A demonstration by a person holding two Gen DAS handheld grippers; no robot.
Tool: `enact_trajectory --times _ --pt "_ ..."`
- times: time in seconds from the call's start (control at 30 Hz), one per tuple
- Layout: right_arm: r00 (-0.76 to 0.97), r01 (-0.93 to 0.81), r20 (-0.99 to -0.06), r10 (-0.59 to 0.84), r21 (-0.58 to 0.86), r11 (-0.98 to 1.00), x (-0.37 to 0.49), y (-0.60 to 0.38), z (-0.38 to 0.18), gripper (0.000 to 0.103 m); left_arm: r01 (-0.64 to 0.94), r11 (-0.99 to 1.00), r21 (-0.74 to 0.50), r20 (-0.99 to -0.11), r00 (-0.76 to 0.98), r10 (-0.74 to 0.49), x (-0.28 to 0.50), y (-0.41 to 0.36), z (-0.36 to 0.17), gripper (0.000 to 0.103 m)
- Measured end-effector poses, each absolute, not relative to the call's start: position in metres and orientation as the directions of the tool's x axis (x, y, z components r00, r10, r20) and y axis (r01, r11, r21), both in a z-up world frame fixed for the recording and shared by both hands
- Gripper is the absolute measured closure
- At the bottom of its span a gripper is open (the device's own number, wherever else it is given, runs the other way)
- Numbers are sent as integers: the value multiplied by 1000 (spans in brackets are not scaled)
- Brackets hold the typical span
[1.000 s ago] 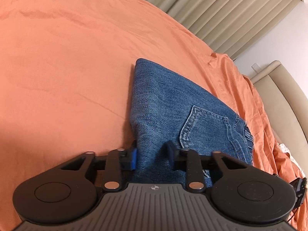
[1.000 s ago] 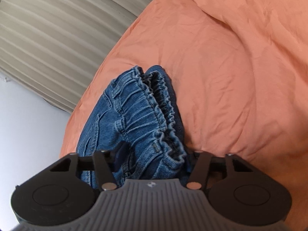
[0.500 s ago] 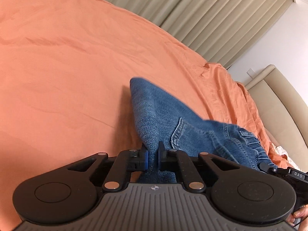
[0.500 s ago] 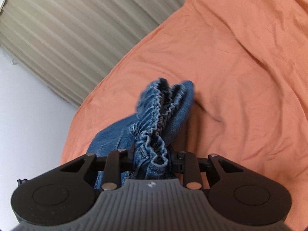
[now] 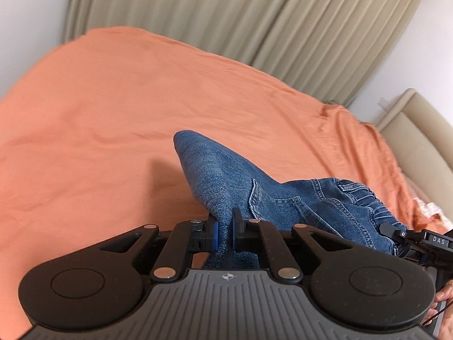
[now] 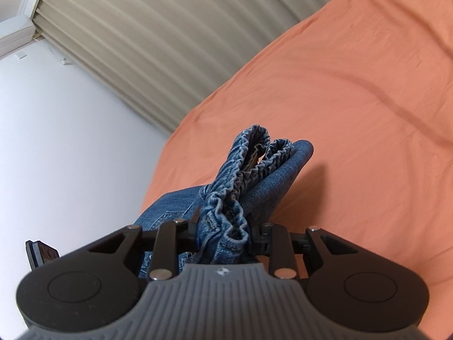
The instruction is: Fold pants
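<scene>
The blue denim pants [image 5: 226,175] hang folded above the orange bed sheet [image 5: 113,107], lifted off it at both ends. My left gripper [image 5: 225,223] is shut on a folded edge of the denim near a back pocket. My right gripper [image 6: 223,226] is shut on the bunched elastic waistband [image 6: 243,170], which sticks out past its fingers. In the left wrist view the waistband end [image 5: 365,195] runs to the right, where part of the right gripper [image 5: 402,233] shows. The pants' lower part is hidden behind both grippers.
The orange sheet [image 6: 354,99] spreads wide beyond the pants. Beige curtains [image 5: 240,19] hang behind the bed, and a white wall [image 6: 62,147] stands beside it. A padded beige headboard [image 5: 419,141] rises at the right. A person's hand [image 5: 444,297] shows at the edge.
Both grippers closed on the pants, the left on the folded edge, the right on the waistband. Both then rose, lifting the denim off the sheet; more curtain and wall show.
</scene>
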State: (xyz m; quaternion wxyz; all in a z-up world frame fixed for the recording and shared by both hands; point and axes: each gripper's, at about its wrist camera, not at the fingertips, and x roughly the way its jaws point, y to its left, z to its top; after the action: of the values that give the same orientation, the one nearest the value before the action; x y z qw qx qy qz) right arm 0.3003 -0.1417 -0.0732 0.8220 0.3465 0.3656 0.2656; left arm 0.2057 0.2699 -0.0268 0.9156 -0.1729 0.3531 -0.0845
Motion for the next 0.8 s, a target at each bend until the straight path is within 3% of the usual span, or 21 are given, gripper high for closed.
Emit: enact_trajectory --times 0.2,0.43,0.63,0.8 --pt "552 -216 -399 732 780 588 292 -87 -91 80 -25 944 -330 -650 731 -208 193 302 -45 95" --pt "503 -160 -504 702 744 649 286 -77 -134 80 -31 961 -276 -744 640 -193 208 307 -97 94" --pt "454 -80 -580 677 730 679 278 -77 -182 79 -28 954 -299 -769 598 -224 222 309 -124 89" --pt "440 8 -559 703 785 619 283 -81 -199 75 -45 944 -326 -779 579 -241 227 318 -128 81"
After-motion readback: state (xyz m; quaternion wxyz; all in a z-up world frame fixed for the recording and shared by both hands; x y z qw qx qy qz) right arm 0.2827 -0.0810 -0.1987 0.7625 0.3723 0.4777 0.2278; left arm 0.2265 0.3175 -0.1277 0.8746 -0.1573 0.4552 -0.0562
